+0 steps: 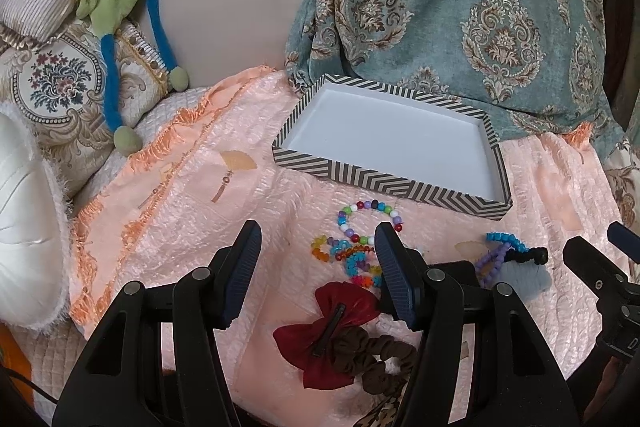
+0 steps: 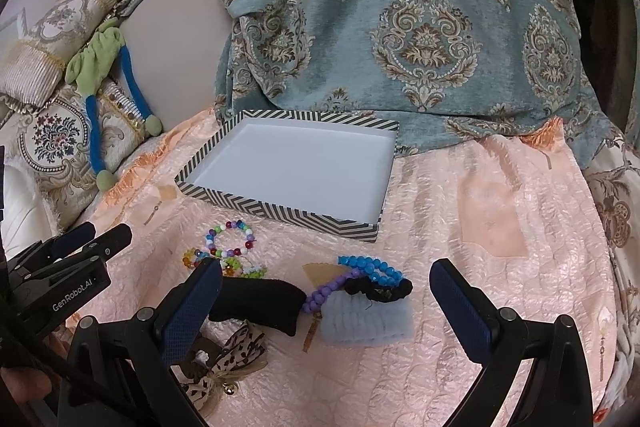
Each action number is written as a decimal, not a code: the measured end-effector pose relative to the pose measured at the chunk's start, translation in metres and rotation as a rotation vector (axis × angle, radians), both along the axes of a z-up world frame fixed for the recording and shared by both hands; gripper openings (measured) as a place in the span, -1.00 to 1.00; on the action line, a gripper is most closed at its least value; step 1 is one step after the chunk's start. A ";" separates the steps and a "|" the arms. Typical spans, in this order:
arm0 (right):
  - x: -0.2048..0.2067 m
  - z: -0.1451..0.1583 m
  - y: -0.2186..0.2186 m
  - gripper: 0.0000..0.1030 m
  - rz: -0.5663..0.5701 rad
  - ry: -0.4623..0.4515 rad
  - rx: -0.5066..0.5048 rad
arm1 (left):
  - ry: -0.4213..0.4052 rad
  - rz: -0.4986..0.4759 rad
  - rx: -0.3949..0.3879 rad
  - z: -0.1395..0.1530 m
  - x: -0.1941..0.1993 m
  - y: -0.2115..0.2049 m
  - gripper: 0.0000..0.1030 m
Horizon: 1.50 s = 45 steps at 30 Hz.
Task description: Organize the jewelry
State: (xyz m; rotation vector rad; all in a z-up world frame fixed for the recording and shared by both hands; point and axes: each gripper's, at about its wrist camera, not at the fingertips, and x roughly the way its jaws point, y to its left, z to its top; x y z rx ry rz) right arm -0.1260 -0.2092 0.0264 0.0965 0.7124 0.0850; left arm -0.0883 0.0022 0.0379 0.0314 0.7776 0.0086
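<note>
Looking barely started: the striped box [image 2: 280,219] ahead of both grippers sits empty. Bead bracelets [image 1: 370,223] and scrunchies [image 1: 372,359] lie loose below the left gripper [image 1: 316,267] and right gripper [image 2: 326,301], both spread wide, pinching nothing.

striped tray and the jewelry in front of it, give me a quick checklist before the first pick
1. Striped tray has nothing in it, room for items: ok.
2. Left hand-held gripper open, nothing between its fingers: ok.
3. Right hand-held gripper open, nothing held: ok.
4. Multicolour bead bracelet lies apart from the tray, easy to single out: ok.
5. Blue bead bracelet separate from its neighbours: not ok, it overlaps the purple bead strand and the black scrunchie.
6. Whether the small bead pieces are tangled together: cannot tell.
</note>
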 end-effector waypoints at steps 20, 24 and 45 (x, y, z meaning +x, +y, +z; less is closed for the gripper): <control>-0.001 -0.001 -0.002 1.00 0.005 0.003 -0.003 | 0.021 0.024 0.003 -0.006 0.001 0.003 0.15; -0.002 -0.001 -0.001 1.00 0.006 -0.002 -0.006 | 0.019 0.027 0.000 -0.006 0.000 0.004 0.15; -0.003 -0.002 0.000 1.00 0.019 0.000 -0.024 | 0.031 0.035 -0.011 -0.009 -0.001 0.008 0.15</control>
